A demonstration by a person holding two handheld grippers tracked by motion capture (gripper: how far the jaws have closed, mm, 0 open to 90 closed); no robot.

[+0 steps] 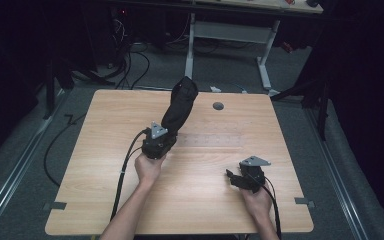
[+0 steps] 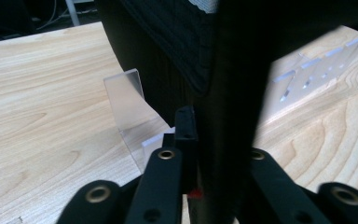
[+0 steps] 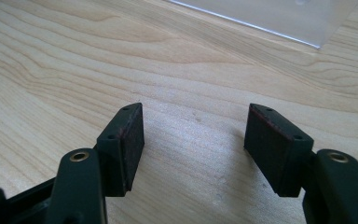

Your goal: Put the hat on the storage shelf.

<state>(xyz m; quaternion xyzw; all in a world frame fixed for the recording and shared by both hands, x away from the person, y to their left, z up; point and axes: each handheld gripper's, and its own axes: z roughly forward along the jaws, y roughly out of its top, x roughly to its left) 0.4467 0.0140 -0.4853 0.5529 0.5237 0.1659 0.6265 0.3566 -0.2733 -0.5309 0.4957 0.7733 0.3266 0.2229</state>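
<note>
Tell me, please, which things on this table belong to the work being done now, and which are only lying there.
In the work:
- black fabric piece, standing up from the left gripper, whose jaws are shut on its lower end
- clear plastic rack, just beside it

Only lying about:
- right gripper, open and empty
- grey round plug in the table

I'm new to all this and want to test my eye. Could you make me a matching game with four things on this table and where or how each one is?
Things:
1. left gripper
2. right gripper
3. black fabric pouch
4. clear plastic rack

States:
A. lies flat in the middle of the wooden table
B. stands up, tilted, pinched at its lower end
C. fingers apart, nothing between them
D. fingers closed on dark cloth

Pairs: 1-D, 2-C, 3-B, 4-A
</note>
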